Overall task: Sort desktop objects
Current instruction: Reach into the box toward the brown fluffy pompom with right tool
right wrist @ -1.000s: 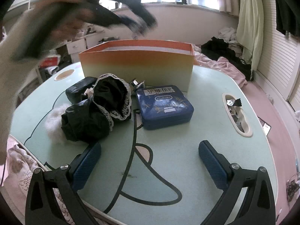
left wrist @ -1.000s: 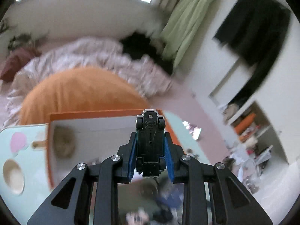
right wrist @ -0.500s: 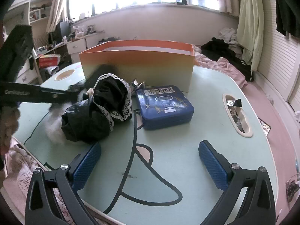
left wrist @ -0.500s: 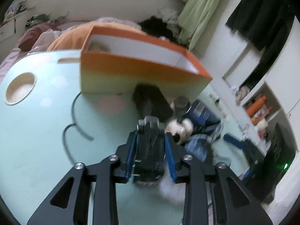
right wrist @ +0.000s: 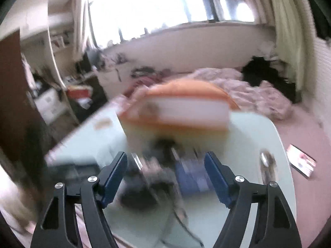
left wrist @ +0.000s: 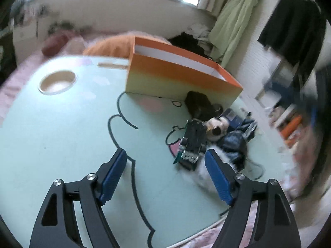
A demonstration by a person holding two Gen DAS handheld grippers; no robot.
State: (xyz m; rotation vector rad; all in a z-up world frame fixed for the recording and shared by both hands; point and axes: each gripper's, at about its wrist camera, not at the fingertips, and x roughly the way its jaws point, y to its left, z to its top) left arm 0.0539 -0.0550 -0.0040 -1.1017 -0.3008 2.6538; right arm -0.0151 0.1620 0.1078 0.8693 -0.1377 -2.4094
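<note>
Left jaws: the left gripper (left wrist: 165, 165) has just been opening; its blue ribbed pads stand wide apart, with nothing pressed between them.
Toy car: the toy car (left wrist: 192, 142) lies belly-up on the worktop just ahead of the pads, nearer the right-hand one, free of both. Dark plastic chassis, shiny metal at the near end, small black wheels.
Right jaws: the right gripper (right wrist: 165, 171) has just been closing a little yet is spread wide, empty, above the heap in front of the box.
Box: the orange box (left wrist: 182, 76) is open-topped card, orange fading to yellow down its wall, white inside; it stands on the far part of the worktop beyond the toy car.
Heap: just beside the toy car, toward the box, sit a black pouch (left wrist: 198, 105), a small round plush figure (left wrist: 217, 128) and dark blue fabric (left wrist: 235, 142), with white fluff close to the right-hand pad.
Tin: in the right wrist view a blue tin (right wrist: 192, 175) shows as a blur between the pads, below the box.
Worktop: the worktop (left wrist: 62, 134) is smooth and pale mint, with dark cartoon outlines and pink patches, and a round tan recess left of the box.
Change: half a second ago the left jaws were clamped on the toy car; now it lies released. The right wrist view has gone from sharp to smeared and now looks across the box to the bed and window.
</note>
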